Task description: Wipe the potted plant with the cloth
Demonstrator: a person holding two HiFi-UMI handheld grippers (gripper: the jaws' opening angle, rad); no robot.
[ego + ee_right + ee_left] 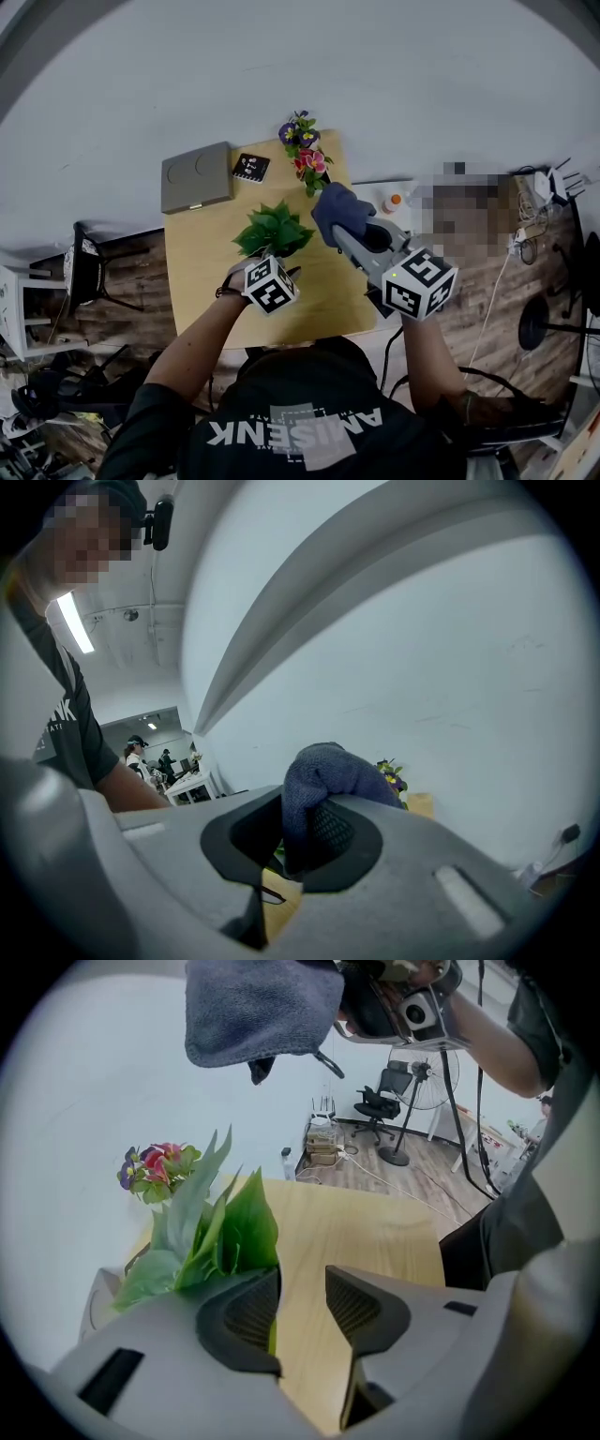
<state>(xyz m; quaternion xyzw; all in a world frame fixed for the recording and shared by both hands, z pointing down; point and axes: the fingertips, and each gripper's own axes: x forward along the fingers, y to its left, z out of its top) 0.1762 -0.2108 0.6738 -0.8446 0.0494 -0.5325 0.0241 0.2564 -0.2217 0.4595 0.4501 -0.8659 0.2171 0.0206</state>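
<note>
A grey board [196, 176], a small black card [250, 167] and a flower bunch [305, 150] lie behind the potted plant [274, 230] on the table [202, 281]. The left gripper [302, 1283] holds its fingers [239, 1314] apart, gripping nothing, just beside the leaves. The right gripper [300, 827] clamps the blue cloth [323, 771], raised near the plant.
</note>
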